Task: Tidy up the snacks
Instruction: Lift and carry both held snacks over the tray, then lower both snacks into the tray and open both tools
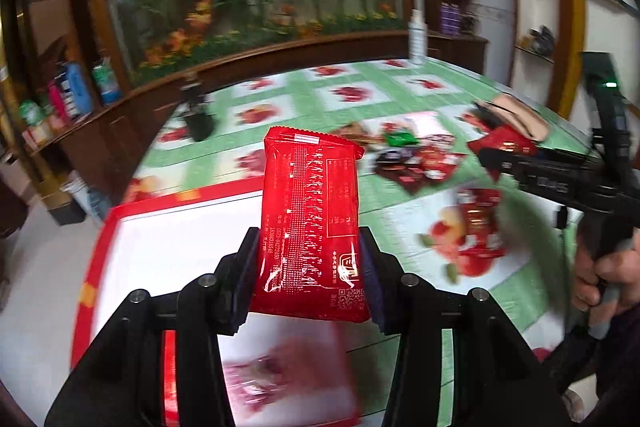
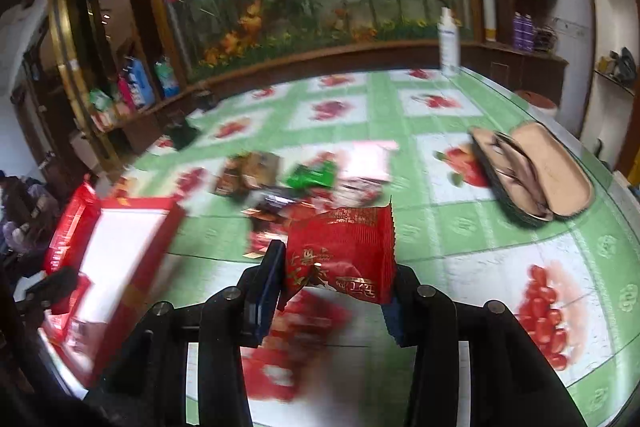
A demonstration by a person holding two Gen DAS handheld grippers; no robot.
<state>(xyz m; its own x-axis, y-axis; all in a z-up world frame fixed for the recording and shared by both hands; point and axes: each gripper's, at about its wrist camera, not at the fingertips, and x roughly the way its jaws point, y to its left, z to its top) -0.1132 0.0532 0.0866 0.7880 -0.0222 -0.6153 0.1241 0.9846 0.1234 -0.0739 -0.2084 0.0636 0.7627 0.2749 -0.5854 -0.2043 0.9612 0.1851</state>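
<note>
Left wrist view: left gripper [image 1: 310, 267] clamped on a long red snack packet [image 1: 310, 203], pads pressing both long sides, packet upright between the fingers, printed back side to camera. Under it, at the near left edge of the table [image 1: 360, 95], a red-rimmed box [image 1: 120, 227] with white inside, blurred. Table has a green cloth with red fruit squares. Pile of loose snack wrappers [image 1: 416, 163], red, dark and one green, lies mid-table, well apart from the box. Right gripper [image 1: 500, 151] comes in from the right edge of this view with a red packet at its tip; a hand [image 1: 600, 267] grips its handle.

Right wrist view: right gripper [image 2: 336, 279] narrow, closed on a small red snack pack [image 2: 344, 259] with gold print, crimped edge up, held above the cloth. Same pile of wrappers [image 2: 288, 183] just beyond it, the box [image 2: 120, 251] off to the left edge, blurred. Pair of beige slippers [image 2: 532, 179] sits near the right edge of the table. White spray bottle [image 2: 449, 43] stands at the far edge. Shelving with boxes and a flower mural behind.
</note>
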